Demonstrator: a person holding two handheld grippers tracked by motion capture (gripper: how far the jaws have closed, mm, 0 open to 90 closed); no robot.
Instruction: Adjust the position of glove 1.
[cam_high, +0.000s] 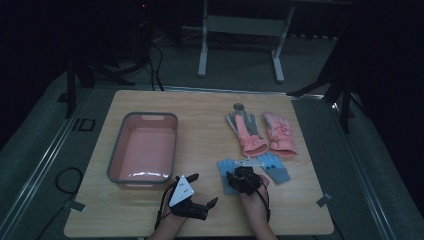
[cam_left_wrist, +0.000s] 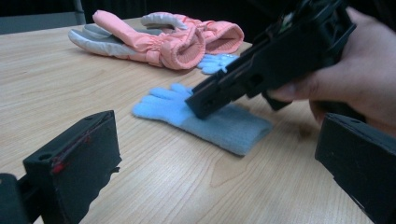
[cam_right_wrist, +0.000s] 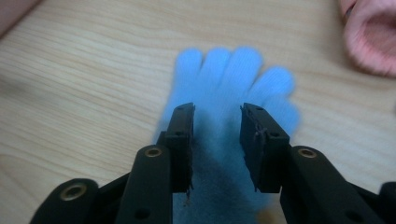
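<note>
Nearby, pink tub (cam_high: 118, 150) holding nothing, blue glove (cam_high: 226, 172) outside

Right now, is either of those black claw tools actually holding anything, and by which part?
Nothing is held. The right gripper has its jaws parted over the palm of the near blue glove, not pinching it. The left gripper stands open above bare table.

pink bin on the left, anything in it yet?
Empty. The high view shows the pink bin with a bare floor, and both blue gloves and both pink gloves lie on the table.
</note>
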